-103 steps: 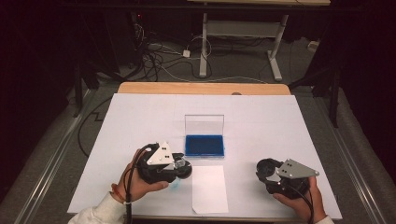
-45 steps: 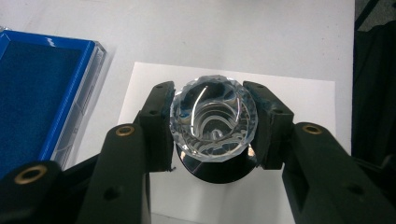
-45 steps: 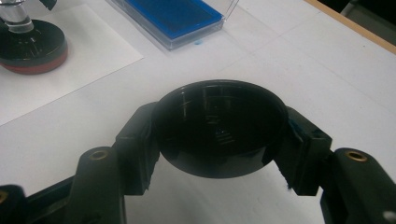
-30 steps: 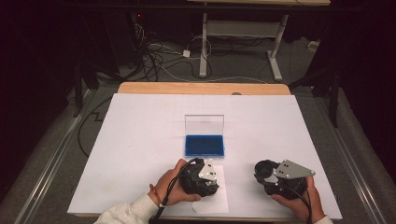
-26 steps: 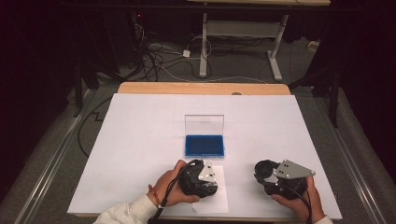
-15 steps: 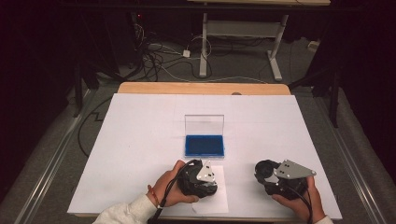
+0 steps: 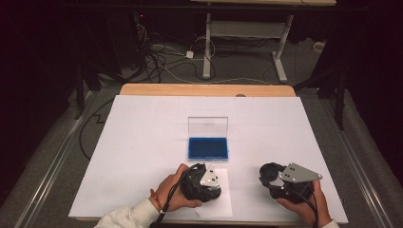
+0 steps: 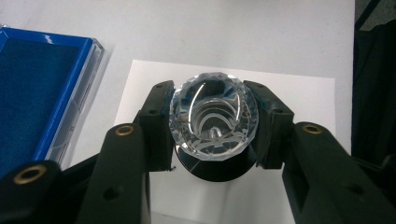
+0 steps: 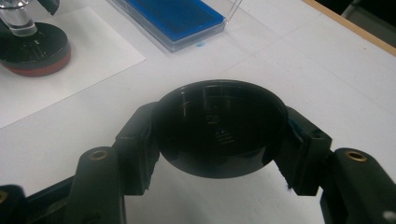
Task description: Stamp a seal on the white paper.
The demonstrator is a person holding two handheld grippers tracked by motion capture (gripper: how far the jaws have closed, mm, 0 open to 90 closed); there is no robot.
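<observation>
Left gripper view: faceted glass knob (image 8: 213, 119).

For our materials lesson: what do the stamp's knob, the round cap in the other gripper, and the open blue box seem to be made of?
Knob: clear faceted glass or acrylic, judging by its sparkle and see-through look. Round cap: glossy black, probably plastic, since it mirrors light. Blue box: a felt-like matte blue pad in what looks like a clear hard-plastic case, with its transparent lid upright.

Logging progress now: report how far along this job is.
Done: ink pad case stands open; black cap is off, clamped in right gripper. In hand: left gripper grips the stamp's crystal knob, base on the paper. Left: any print is hidden; lifting and recapping look outstanding.
</observation>
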